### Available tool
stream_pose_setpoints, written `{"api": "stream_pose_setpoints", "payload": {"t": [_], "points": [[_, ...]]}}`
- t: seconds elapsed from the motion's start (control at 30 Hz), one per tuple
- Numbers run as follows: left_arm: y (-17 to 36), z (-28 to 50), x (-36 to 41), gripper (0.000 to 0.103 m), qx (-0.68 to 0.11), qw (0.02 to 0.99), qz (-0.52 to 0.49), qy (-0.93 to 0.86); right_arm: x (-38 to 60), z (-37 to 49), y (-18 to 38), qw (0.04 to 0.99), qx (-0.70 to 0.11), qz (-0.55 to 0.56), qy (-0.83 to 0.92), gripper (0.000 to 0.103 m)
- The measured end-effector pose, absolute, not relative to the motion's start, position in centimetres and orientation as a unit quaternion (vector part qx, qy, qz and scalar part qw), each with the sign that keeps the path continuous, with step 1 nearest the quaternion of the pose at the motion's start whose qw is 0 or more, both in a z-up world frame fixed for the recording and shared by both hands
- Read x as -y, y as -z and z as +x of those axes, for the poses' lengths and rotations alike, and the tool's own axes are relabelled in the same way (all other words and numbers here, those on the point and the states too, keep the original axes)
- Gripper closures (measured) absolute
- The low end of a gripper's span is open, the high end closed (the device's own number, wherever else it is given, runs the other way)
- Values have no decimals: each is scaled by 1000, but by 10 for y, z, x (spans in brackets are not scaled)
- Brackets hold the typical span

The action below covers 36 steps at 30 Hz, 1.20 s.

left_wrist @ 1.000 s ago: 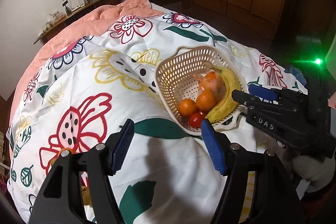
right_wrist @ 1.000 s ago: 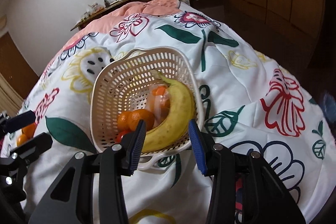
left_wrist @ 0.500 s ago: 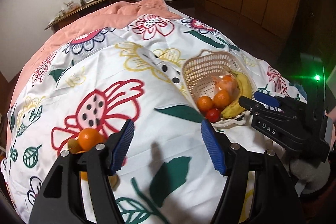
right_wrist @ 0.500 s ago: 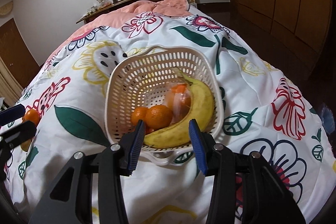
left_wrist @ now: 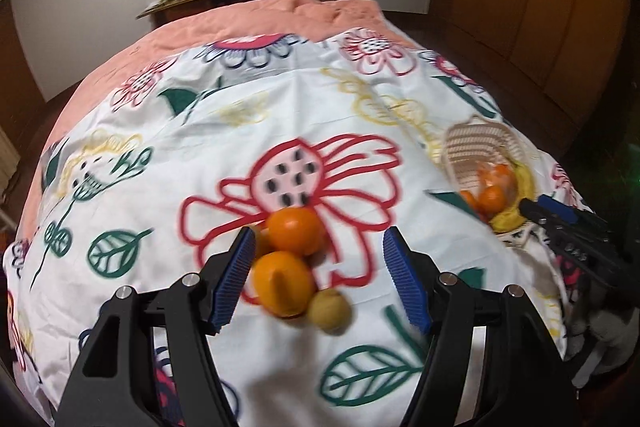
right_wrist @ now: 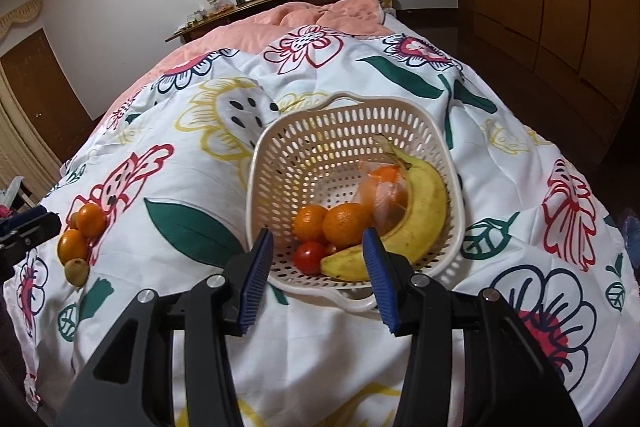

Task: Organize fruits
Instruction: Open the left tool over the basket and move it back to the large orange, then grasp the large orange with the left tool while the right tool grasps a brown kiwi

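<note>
While no readable writing is shown, white lettering on the right gripper (left_wrist: 576, 231) is blurred in the left wrist view. Left of the basket (right_wrist: 454, 187), loose oranges (left_wrist: 296, 231) and a small yellow-green fruit (left_wrist: 330, 309) are seen on the floral quilt (left_wrist: 200, 155), before the left gripper (left_wrist: 318, 279), its jaws apart and empty. Only the right wrist view shows clearly the basket's banana (right_wrist: 424, 215), oranges, tomato (right_wrist: 309, 255) and bagged fruit (right_wrist: 386, 193). The right gripper's jaws have just been opening, nothing clamped.
</note>
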<state>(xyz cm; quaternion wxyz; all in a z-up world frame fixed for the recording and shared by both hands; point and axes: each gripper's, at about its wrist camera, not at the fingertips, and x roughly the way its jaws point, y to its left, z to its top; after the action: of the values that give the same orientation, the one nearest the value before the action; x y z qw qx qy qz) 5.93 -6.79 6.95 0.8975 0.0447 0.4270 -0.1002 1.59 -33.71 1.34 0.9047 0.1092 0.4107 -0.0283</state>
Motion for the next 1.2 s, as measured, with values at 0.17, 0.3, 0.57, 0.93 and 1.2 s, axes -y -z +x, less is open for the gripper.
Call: {"api": "stream_pose_setpoints", "payload": {"t": [0.17,0.3,0.57,0.93,1.2], "points": [[-60,58,53,35,-435,895,34,89,330,16,-19,906,-409,109,12,56],[-49,55,45,35,-443,892,33,85,324,16,-23,905,-408,115,-1,56],[-34,62,40,35,-456,886,25,77,307,13,-34,910,-401,100,-27,56],[-24,84,38,56,-482,870,-8,102,287,9,-42,909,-402,94,-59,56],[-39,74,36,62,-463,878,-12,121,262,7,-56,891,-413,116,-145,47]]}}
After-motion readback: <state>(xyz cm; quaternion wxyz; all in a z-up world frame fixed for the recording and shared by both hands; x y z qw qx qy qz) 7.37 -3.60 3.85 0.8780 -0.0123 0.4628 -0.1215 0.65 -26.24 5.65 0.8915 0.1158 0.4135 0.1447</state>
